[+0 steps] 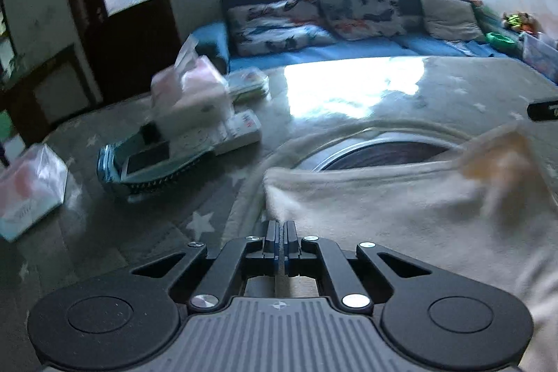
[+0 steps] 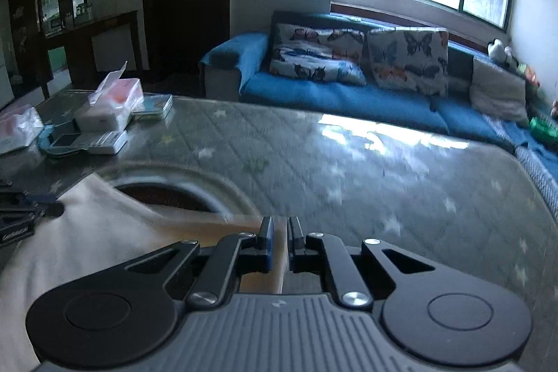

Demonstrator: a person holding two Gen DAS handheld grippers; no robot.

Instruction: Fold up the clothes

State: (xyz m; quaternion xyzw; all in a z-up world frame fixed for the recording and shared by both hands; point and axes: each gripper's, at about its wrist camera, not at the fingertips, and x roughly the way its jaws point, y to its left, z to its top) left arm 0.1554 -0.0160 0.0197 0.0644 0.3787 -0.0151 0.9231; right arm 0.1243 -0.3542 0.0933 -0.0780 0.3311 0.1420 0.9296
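Note:
A cream garment point(image 1: 383, 215) lies on the star-patterned table point(image 1: 348, 100), its round neck opening point(image 1: 383, 152) facing away from me. My left gripper point(image 1: 280, 227) is shut on the garment's left edge, with a strip of cloth showing between its fingers. In the right wrist view the same garment point(image 2: 87, 232) fills the lower left. There my right gripper point(image 2: 280, 225) is shut on a raised, tan-looking fold of its right edge. Part of the right gripper point(image 1: 544, 110) shows at the far right of the left wrist view. The left gripper point(image 2: 21, 215) shows at the left edge of the right wrist view.
A tissue box point(image 1: 188, 100) rests on a tray point(image 1: 146, 162) holding a phone and a remote, left of the garment. A wrapped tissue pack point(image 1: 31, 183) lies further left. Beyond the table point(image 2: 314, 169) stands a blue sofa point(image 2: 348, 96) with butterfly cushions.

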